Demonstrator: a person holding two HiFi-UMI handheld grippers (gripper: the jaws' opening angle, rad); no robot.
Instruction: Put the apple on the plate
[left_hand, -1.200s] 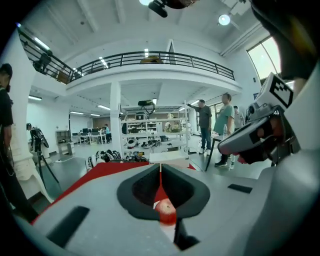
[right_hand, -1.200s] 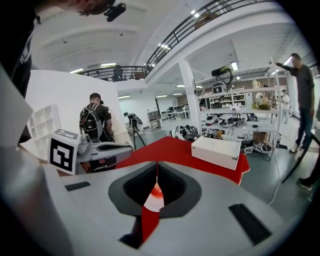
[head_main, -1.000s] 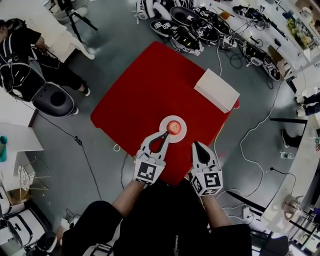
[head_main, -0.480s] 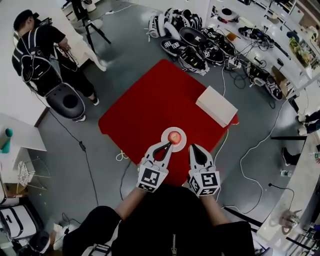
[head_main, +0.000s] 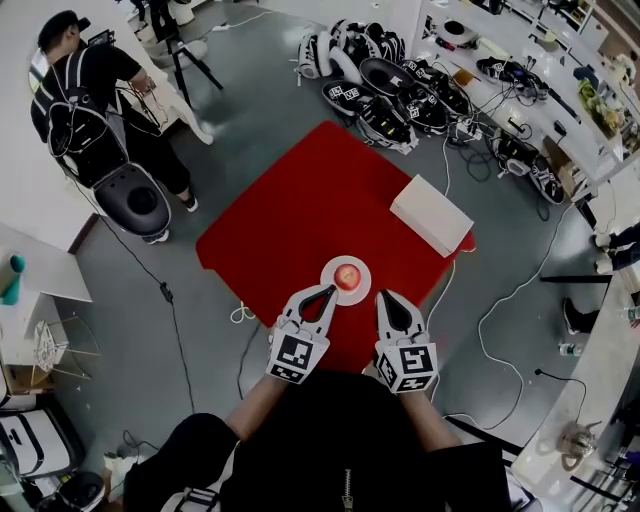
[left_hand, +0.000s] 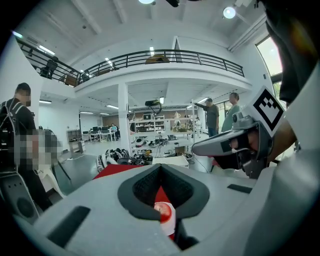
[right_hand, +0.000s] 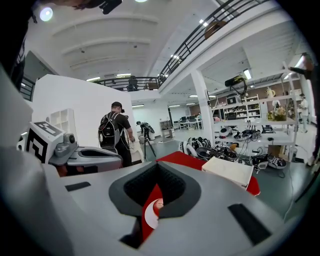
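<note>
Head view: apple (head_main: 346, 271) is sitting on the white plate (head_main: 363, 281) on the red table (head_main: 290, 220). Left hand-held gripper (head_main: 329, 291) is hovering at the plate's 7 o'clock, and right hand-held gripper (head_main: 384, 297) at its 5 o'clock.

Left gripper view: jaws are pressing together, pinching nothing, with the apple (left_hand: 161, 210) lying beyond them.

Right gripper view: jaws are likewise together and empty, with the plate (right_hand: 149, 216) ahead.

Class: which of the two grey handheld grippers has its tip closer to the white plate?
The left gripper: its tip reaches the rim of the round white plate, while the right gripper sits clear of it.
</note>
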